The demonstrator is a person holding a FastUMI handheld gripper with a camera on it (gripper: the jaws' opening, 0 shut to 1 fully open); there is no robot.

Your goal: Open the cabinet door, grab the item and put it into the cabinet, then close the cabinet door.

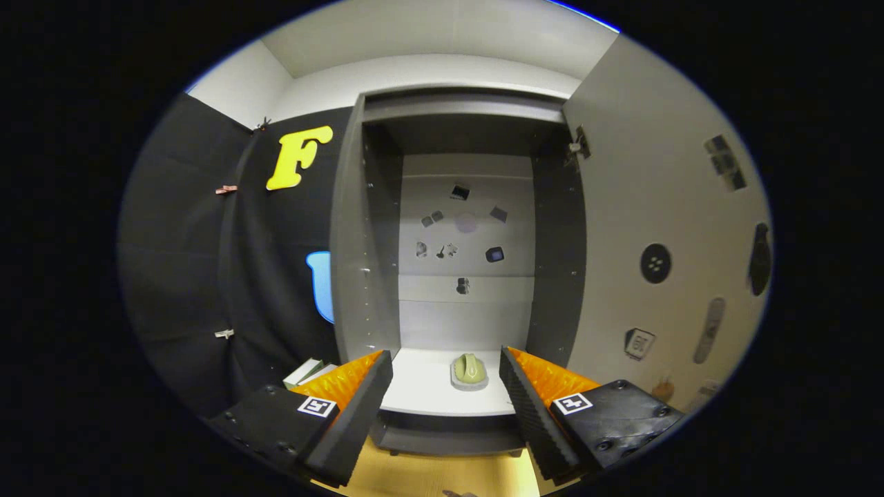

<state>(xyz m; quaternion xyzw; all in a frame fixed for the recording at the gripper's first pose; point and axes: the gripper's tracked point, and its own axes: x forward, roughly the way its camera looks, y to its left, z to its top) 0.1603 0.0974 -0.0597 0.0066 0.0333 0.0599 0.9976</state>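
Gripper: you are holding the gripper [445, 386] with its two fingers spread wide and gripping nothing, aimed at the cabinet opening.
Item: one pale green item [469, 369] is sitting on the cabinet's white shelf [421, 393], at twelve o'clock just beyond the fingertips; it looks already placed, which is why your fingers are empty.
Door: one cabinet door [656, 228] is standing swung open at two o'clock, so closing it is likely what remains.
Stickers: about nine small stickers [460, 192] are dotting the cabinet's back panel.
Books: perhaps two books [304, 373] are lying at nine o'clock.
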